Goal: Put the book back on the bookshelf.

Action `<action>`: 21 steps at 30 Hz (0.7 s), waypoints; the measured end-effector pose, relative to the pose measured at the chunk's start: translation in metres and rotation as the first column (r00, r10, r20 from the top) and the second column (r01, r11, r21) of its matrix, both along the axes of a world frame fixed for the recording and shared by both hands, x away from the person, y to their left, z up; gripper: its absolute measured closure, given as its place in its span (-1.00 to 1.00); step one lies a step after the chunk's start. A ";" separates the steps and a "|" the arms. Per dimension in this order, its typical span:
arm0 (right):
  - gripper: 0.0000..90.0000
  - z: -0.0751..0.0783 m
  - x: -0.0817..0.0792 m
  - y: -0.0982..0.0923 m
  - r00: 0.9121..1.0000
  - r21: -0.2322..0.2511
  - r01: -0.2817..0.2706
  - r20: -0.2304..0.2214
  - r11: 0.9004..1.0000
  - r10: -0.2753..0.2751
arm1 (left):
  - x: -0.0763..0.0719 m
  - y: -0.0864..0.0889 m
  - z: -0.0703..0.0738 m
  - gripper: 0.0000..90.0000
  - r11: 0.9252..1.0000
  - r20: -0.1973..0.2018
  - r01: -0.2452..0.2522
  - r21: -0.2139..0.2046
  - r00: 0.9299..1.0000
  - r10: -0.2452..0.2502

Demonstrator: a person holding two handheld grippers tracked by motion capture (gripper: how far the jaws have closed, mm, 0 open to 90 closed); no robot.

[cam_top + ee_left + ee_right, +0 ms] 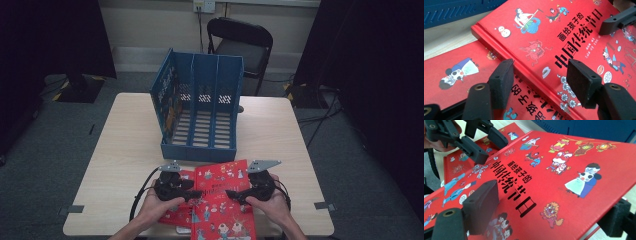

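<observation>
Two red books (222, 200) stacked at the table's (125, 150) near edge, one blue file rack (200, 107) beyond, my left gripper (195, 194) gaped over the top book's left edge, my right gripper (231, 194) straddled its right edge unclamped.

The red illustrated hardcover book on top (564, 42) has a smooth, slightly glossy printed cover, the black gripper pads (580, 81) look like matt, finely porous foam, the blue slotted file rack (200, 107) looks like moulded plastic, and the pale tabletop (130, 150) shows a matt wood-grain finish.
</observation>
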State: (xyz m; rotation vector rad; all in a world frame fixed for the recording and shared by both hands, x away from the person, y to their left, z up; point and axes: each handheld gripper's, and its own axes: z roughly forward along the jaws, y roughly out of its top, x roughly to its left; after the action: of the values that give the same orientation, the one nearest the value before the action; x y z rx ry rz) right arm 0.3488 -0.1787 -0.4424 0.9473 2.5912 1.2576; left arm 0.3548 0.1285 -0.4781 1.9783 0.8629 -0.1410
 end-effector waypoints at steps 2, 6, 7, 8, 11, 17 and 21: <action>-0.66 0.000 -0.001 -0.001 1.000 0.001 -0.004 0.005 1.000 0.004 | 0.001 0.000 0.000 -0.19 1.000 -0.007 -0.003 -0.009 1.000 0.003; -0.64 0.002 -0.004 -0.004 1.000 0.008 -0.019 0.013 1.000 0.019 | 0.000 -0.001 0.000 -0.27 1.000 -0.016 -0.005 -0.021 1.000 0.004; -0.64 0.002 -0.005 -0.004 1.000 0.009 -0.023 0.019 1.000 0.023 | 0.001 0.000 -0.001 -0.29 1.000 -0.019 -0.002 -0.021 1.000 0.002; -0.63 0.002 -0.006 -0.005 0.999 0.013 -0.028 0.024 1.000 0.028 | 0.001 0.000 -0.001 -0.29 1.000 -0.021 -0.004 -0.025 1.000 0.003; -0.62 0.003 -0.011 -0.008 0.999 0.025 -0.037 0.036 0.999 0.036 | 0.002 -0.001 -0.002 -0.30 0.999 -0.024 -0.008 -0.039 1.000 0.008; -0.57 0.006 -0.013 -0.009 0.997 0.025 -0.055 0.047 0.998 0.054 | 0.001 -0.004 -0.002 -0.37 0.999 -0.020 -0.013 -0.041 1.000 0.012; -0.55 0.007 -0.013 -0.009 0.997 0.015 -0.066 0.039 0.998 0.065 | -0.001 -0.006 -0.001 -0.42 0.999 -0.014 -0.011 -0.035 1.000 0.010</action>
State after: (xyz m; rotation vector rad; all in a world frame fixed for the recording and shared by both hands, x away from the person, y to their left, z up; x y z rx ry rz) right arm 0.3359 -0.1881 -0.4352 0.8389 2.6064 1.3018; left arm 0.3543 0.1228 -0.4793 1.9419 0.8735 -0.1627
